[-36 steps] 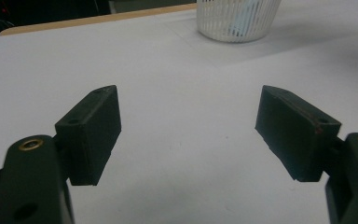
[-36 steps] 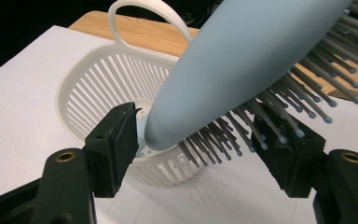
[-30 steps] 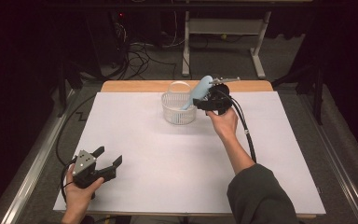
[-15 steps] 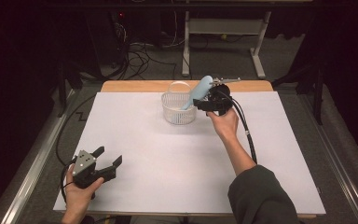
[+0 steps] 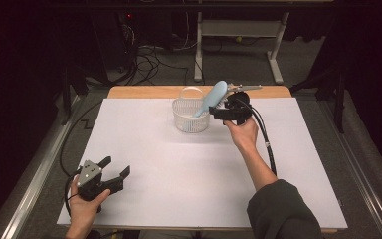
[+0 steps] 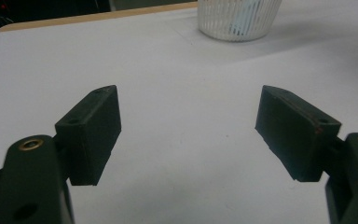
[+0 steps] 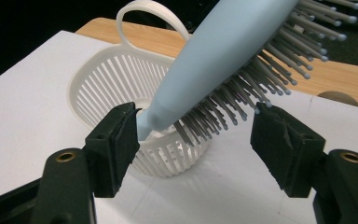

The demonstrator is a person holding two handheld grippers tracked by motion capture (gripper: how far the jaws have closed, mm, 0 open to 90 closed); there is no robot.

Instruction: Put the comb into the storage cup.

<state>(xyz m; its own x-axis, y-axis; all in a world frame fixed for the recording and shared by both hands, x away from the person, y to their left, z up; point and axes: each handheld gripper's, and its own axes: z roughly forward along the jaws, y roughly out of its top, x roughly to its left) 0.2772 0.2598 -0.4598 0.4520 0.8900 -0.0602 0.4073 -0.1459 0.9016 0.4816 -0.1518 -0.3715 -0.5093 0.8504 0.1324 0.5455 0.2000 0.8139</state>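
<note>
Brush propped in the basket, both grippers open.
The brush leans handle-down in the basket; the right gripper sits just beside the basket, jaws spread around the brush, and the left gripper is well apart from it, jaws spread.

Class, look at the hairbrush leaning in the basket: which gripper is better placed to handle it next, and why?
Right. The right gripper stands open at the hairbrush in the basket, its jaws either side of it. The left gripper is open at the table's near corner, far off.
</note>
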